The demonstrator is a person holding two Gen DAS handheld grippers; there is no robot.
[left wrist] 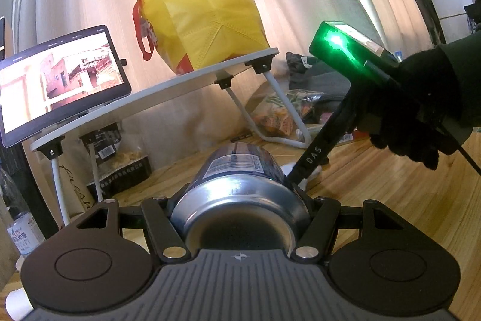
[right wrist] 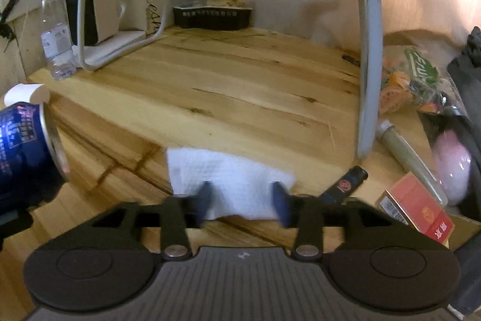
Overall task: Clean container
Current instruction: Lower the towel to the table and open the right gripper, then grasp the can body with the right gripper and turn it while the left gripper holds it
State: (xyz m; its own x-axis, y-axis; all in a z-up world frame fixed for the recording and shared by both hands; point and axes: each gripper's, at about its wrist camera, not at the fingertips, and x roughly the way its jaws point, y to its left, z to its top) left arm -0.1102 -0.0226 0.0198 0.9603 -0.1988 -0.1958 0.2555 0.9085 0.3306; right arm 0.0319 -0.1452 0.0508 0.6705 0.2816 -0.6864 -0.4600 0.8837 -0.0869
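A: Can (left wrist: pixel 237 194) first, from the left wrist view: where is it?

B: Clamped in the left gripper (left wrist: pixel 240 200), between its 2 fingers. Its long axis runs straight ahead, away from the camera, with the concave base facing back at the lens. It lies roughly level above the wooden tabletop (left wrist: pixel 390 200).

A: And the other tool?

B: The right gripper (left wrist: pixel 303 170) comes in from the right of the can, held by a gloved hand (left wrist: pixel 421 116). Its tip sits close beside the can's far right flank; I cannot tell whether they touch.

A: Now the right wrist view.

B: The right gripper (right wrist: pixel 243 194) has its fingers spread fairly wide, and they look blurred. A white paper towel (right wrist: pixel 228 176) lies on the table right at and between them; whether it is pinched I cannot tell. The can (right wrist: pixel 27 152) is off to the left of this gripper, rim turned toward it.

A: So what matters for wiping?

B: I'd judge the towel must travel left to reach the can, and the right hand is nearer to it.
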